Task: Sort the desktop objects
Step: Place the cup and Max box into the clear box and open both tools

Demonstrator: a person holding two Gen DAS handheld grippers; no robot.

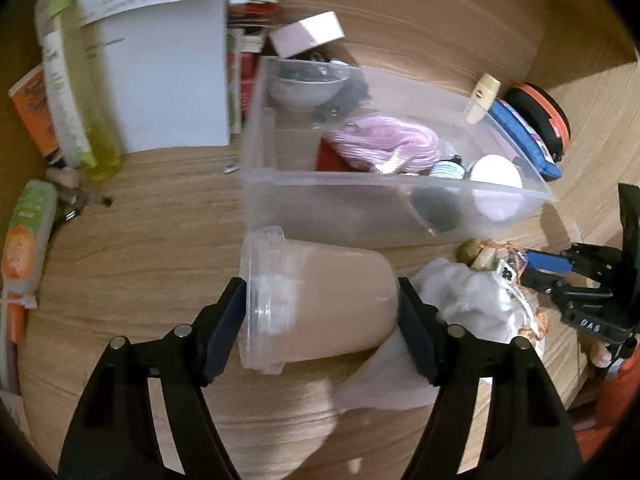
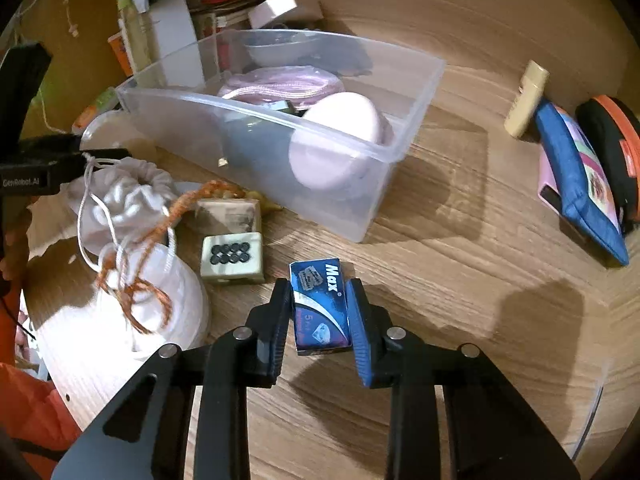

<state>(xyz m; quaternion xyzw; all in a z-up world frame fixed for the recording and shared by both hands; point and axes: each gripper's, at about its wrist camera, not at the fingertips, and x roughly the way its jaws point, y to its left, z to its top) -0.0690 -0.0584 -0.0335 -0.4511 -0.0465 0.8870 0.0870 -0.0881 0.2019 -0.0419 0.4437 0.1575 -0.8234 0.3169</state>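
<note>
My left gripper [image 1: 320, 312] is shut on a clear plastic jar [image 1: 316, 300] that lies sideways between its fingers, a little above the wooden desk and just in front of the clear plastic bin [image 1: 256, 176]. My right gripper [image 2: 320, 304] is shut on a small blue "Max" box [image 2: 320, 304] held just over the desk, in front of the bin [image 2: 400, 152]. The bin holds pink cord [image 2: 280, 84], a pink round case [image 2: 336, 140] and a small bowl [image 1: 304, 88]. The right gripper [image 1: 560, 272] also shows at the right edge of the left wrist view.
A white drawstring pouch [image 2: 128, 200], an orange cord and mahjong-style tiles [image 2: 232, 258] lie left of the right gripper. A blue pouch [image 2: 580, 176], an orange-black case [image 2: 616, 148] and a cream tube [image 2: 526, 98] sit at right. Bottles [image 1: 92, 100], boxes and a white stand [image 1: 160, 80] crowd the back left.
</note>
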